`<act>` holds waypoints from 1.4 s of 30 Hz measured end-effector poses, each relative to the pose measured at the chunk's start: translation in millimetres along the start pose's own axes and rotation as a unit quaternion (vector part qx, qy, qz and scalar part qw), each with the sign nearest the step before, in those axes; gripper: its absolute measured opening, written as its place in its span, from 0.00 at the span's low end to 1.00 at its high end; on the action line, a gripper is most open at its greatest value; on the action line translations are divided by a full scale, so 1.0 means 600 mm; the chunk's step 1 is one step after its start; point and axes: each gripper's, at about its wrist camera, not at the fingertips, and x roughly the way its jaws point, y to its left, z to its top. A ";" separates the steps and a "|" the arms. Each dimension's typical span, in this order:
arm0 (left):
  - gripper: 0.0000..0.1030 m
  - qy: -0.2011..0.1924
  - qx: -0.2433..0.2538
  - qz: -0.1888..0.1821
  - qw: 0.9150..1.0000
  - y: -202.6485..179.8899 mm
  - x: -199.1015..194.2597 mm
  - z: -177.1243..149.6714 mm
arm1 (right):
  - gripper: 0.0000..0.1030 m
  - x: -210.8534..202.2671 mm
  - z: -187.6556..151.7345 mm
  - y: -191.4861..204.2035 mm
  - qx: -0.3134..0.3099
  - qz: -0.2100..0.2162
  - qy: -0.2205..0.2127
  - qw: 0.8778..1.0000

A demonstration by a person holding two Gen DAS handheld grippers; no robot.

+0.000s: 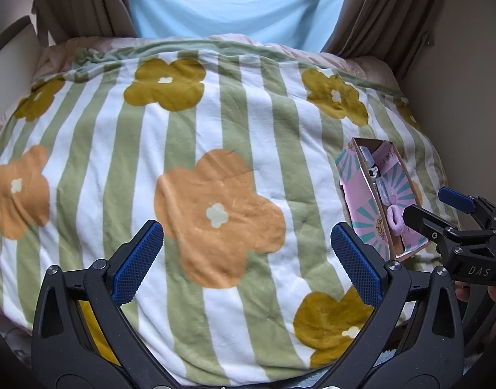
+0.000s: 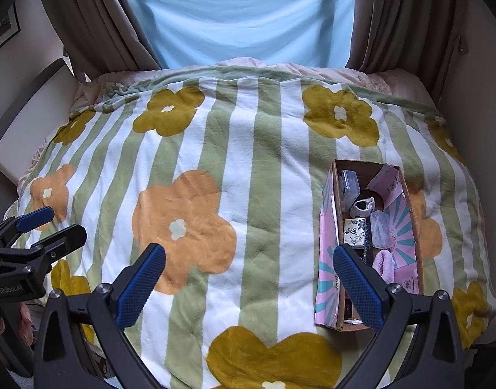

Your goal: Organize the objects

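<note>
Left gripper [image 1: 246, 261]: jaws wide apart, nothing held, hovering over bare striped floral blanket [image 1: 196, 149] on the bed. No loose items visible on the blanket. Right gripper [image 2: 248, 287]: jaws also wide apart, empty, near pink cardboard box [image 2: 413, 227] at blanket's right side. Box contents: clear plastic case [image 2: 350, 183], white ceramic piece [image 2: 364, 206], patterned block [image 2: 353, 231], fluffy pink item [image 2: 385, 264]. Est. status: collection approx. complete; remaining work, if any, not visible.

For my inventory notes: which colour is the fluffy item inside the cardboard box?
Light purple fluffy item, clearest in the right wrist view.
</note>
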 end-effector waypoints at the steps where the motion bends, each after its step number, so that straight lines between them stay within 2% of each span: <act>1: 1.00 -0.001 -0.001 0.000 1.000 0.000 -0.001 0.000 | 1.00 0.000 0.001 0.000 0.001 -0.001 -0.001 1.000; 34: 1.00 0.004 0.003 -0.002 1.000 0.001 0.012 0.003 | 1.00 -0.002 0.000 -0.006 0.004 -0.003 -0.002 1.000; 42: 1.00 0.005 0.012 0.013 1.000 0.005 0.013 0.000 | 1.00 -0.002 0.003 -0.011 0.008 -0.004 -0.002 1.000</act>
